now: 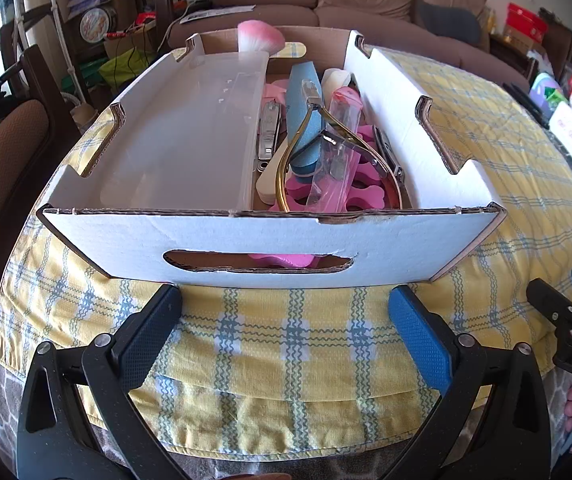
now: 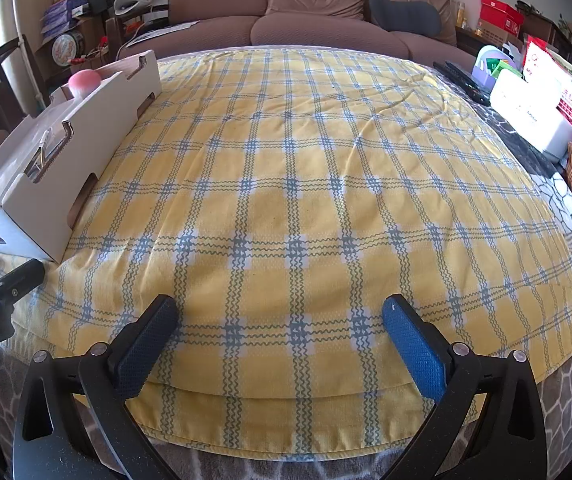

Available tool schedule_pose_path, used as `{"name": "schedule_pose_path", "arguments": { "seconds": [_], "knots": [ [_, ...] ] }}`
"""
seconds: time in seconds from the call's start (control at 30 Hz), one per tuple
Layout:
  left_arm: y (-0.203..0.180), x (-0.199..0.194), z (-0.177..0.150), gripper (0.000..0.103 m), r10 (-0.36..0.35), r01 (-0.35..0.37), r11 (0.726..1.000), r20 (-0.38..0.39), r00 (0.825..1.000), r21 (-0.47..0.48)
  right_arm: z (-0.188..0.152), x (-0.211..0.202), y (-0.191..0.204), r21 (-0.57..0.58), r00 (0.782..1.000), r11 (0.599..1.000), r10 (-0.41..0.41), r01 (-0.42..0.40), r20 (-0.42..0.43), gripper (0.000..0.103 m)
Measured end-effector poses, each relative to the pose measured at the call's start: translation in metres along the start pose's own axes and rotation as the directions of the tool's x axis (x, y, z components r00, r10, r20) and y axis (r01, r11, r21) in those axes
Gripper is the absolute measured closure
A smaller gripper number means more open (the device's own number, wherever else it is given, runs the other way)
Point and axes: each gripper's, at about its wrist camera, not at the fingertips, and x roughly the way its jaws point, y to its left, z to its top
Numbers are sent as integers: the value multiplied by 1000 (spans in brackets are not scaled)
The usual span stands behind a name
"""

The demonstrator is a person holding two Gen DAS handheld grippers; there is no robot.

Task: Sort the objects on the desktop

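Left gripper (image 1: 286, 312) spread and empty, facing the box (image 1: 270, 240).
Right gripper (image 2: 280, 320) likewise spread over bare cloth (image 2: 306, 160); tools lie heaped beside a clear tray (image 1: 182, 136), probably their sorting place.

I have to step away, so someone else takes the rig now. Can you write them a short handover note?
Left gripper: open, empty, just short of the cardboard box.
Right gripper: open, empty, over the bare yellow plaid cloth.
The box sits at the cloth's left side. On its left, a clear plastic tray appears empty. On its right lies a jumble: cuticle nipper, blue nail file, nail clippers, pink toe separators, pink brush.
Done: nothing visibly sorted.
Left: all the sorting.
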Motion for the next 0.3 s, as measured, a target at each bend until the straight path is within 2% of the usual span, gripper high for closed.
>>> {"name": "schedule_pose_path", "arguments": {
  "seconds": [0.3],
  "knots": [
    [0,-1,0,0,5,-5,1000,2,1000,1,0,0,0,0,1000,1000,0,0,0,0]
  ]
}}
